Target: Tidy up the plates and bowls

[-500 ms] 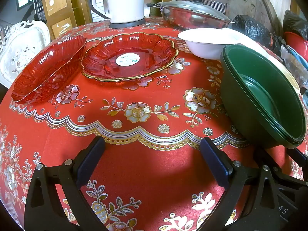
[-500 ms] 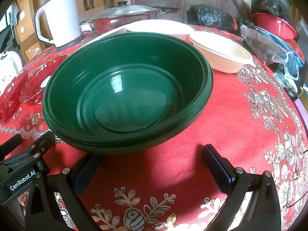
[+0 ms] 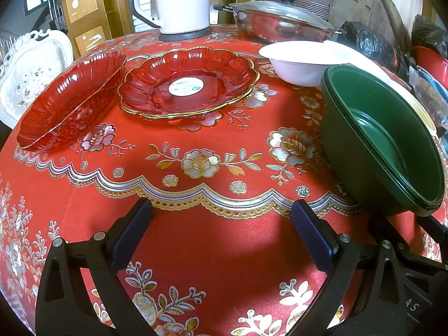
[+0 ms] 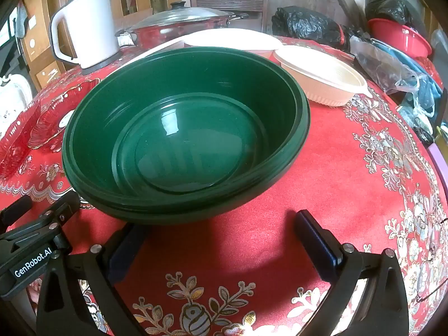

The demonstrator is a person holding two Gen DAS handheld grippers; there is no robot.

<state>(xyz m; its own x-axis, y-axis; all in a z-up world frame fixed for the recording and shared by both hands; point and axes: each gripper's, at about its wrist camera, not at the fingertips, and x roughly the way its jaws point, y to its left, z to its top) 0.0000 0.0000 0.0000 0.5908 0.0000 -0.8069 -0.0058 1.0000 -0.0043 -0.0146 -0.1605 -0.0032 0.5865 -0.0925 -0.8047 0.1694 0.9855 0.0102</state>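
Both grippers are hovering with fingers spread wide over the glossy red floral tablecloth, gripping nothing. The left gripper is facing two ribbed red glass plates near the table's far left edge. The right gripper is fronting smooth, round, nested green bowls near the front edge.

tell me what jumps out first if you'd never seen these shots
The big green bowl fills the middle of the right wrist view, just ahead of the open right tool. In the left wrist view two red plates sit side by side at the far left of the red flowered tablecloth. Behind them stand a white kettle and a lidded steel pan.
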